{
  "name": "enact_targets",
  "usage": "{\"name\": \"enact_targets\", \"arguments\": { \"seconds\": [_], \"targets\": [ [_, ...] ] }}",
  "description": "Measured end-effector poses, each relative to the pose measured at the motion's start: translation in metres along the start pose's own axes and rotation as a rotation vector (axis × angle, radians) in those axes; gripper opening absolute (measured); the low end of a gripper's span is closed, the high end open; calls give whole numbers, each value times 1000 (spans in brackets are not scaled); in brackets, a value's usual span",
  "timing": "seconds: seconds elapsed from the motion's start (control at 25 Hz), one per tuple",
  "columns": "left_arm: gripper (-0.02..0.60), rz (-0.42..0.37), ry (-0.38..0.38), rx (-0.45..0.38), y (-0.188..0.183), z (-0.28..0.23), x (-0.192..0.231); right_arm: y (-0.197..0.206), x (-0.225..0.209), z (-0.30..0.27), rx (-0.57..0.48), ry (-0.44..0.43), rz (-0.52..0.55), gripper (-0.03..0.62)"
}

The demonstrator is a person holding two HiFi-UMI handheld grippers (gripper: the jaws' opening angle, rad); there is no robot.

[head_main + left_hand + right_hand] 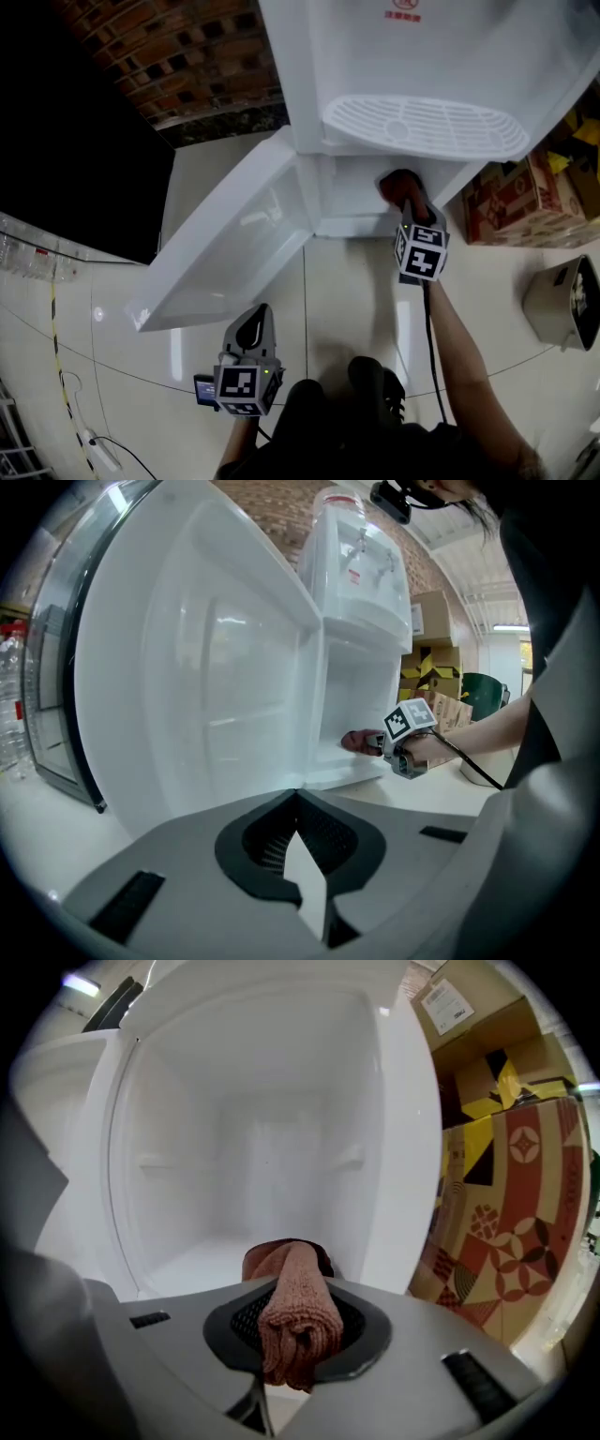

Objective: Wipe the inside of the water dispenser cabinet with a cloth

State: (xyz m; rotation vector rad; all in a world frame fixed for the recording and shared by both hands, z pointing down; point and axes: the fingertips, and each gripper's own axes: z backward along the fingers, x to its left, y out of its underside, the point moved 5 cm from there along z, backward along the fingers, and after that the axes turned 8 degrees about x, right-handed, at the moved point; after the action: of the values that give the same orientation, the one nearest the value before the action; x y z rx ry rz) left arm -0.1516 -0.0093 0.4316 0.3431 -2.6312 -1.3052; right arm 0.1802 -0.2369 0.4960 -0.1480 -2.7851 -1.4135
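A pale tiled floor (356, 281) is seen under everything, with a brick wall (178, 56) behind and cardboard boxes (511, 202) stacked to the right. The white water dispenser (412, 56) is stood on that floor, and its cabinet door (234, 244) is swung wide to the left, so the cabinet (262, 1138) is fully exposed and bare inside.

The right gripper (409, 204) is held at the cabinet mouth, low and near the right wall. The left gripper (300, 799) is held well back and low, apart from the door; its jaws are pressed together with nothing between them.

The cloth (295, 1307), reddish-brown and bunched, is pinched in the right jaws, with its front fold pushed out past the tips.

For a good wipe, the protruding fold should probably be pressed flat on the cabinet floor (206, 1260) and drawn from the back to the front, so that plastic is not scraped by the jaws. The small side ledges (159, 1162) and the corners are likely to be missed unless they are followed deliberately.
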Motion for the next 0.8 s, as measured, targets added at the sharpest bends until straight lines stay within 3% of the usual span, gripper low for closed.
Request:
{"name": "enact_targets", "arguments": {
  "seconds": [0.12, 0.2, 0.44, 0.56, 0.68, 0.8],
  "targets": [
    [-20, 0, -7, -8, 0, 2, 2, 6, -10, 6, -4, 33, -36, 86],
    [-20, -14, -22, -15, 6, 3, 7, 2, -1, 13, -25, 1, -60, 84],
    [-20, -11, 21, -8, -1, 3, -12, -4, 102, 42, -112, -309, 44, 86],
    [-20, -24, 29, -7, -1, 4, -17, 2, 141, 48, -108, -392, 126, 86],
    [-20, -25, 25, -7, 0, 6, -16, 8, 132, 40, -86, -356, 130, 86],
    [-20, -16, 18, -10, 0, 8, -13, 16, 85, 27, -60, -255, 76, 86]
  ]
}}
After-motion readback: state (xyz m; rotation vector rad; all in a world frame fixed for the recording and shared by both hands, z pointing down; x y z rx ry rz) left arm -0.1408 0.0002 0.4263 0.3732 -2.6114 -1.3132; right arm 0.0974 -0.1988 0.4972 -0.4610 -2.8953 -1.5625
